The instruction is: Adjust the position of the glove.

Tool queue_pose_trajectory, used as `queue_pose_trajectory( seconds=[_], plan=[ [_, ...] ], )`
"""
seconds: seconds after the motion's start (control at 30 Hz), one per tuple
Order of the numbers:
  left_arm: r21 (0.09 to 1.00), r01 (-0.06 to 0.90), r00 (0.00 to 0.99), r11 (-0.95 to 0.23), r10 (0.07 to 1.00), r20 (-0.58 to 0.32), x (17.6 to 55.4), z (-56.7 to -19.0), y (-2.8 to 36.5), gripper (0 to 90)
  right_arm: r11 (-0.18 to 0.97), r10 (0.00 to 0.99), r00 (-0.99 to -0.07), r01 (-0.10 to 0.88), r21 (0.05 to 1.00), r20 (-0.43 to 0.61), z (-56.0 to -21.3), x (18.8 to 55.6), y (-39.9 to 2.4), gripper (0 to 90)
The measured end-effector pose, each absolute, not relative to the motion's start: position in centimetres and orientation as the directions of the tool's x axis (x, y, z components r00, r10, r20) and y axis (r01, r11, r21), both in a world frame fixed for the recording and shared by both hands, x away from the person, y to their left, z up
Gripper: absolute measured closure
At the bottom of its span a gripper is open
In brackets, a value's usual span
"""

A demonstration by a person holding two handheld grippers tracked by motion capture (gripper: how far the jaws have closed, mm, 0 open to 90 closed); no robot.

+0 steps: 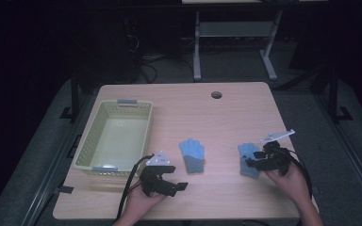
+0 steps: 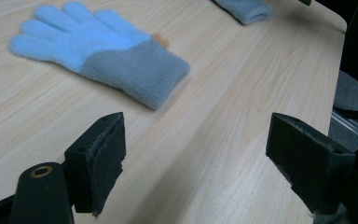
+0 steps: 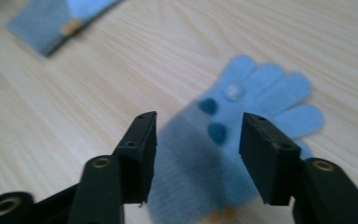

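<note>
Now my right gripper [image 3: 193, 154] hovers fingers apart over the right glove [image 1: 249, 160], flat on the tabletop [image 1: 226, 117]; soft, light knit, I'd pinch the grey cuff. Left gripper [image 2: 193, 163] wide apart, other glove [image 2: 98, 51] lies ahead

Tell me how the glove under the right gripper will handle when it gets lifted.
The glove is soft fuzzy knit lying flat on the table, so it will probably droop from wherever it is pinched. It looks thin and light, so it may slide on the smooth wood if pushed. The right gripper is open over its cuff, and the thicker ribbed knit there should give a surer hold.
</note>
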State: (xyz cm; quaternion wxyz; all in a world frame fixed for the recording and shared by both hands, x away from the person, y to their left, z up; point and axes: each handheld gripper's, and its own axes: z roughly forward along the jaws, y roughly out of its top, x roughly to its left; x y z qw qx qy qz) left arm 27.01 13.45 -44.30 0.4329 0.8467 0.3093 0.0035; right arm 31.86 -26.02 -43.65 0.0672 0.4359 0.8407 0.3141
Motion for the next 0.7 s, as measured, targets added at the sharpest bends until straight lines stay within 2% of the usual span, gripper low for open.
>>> queue_pose_trajectory(
  seconds=[0.27, 0.43, 0.7],
  plan=[
    [0.730, 0.523, 0.808, -0.439, 0.527, -0.262, 27.0, -44.3, 13.5, 19.3, 0.476, 0.789, -0.606, 0.703, 0.528, 0.096, -45.1, 32.7, -25.2, 59.3],
    [0.729, 0.524, 0.809, -0.440, 0.525, -0.265, 27.0, -44.5, 13.4, 19.6, 0.478, 0.798, -0.601, 0.679, 0.558, 0.047, -45.5, 32.2, -24.9, 67.3],
    [0.724, 0.527, 0.810, -0.445, 0.522, -0.269, 26.9, -44.6, 13.2, 19.9, 0.474, 0.806, -0.591, 0.671, 0.570, 0.026, -45.7, 31.8, -24.7, 76.4]
  ],
)
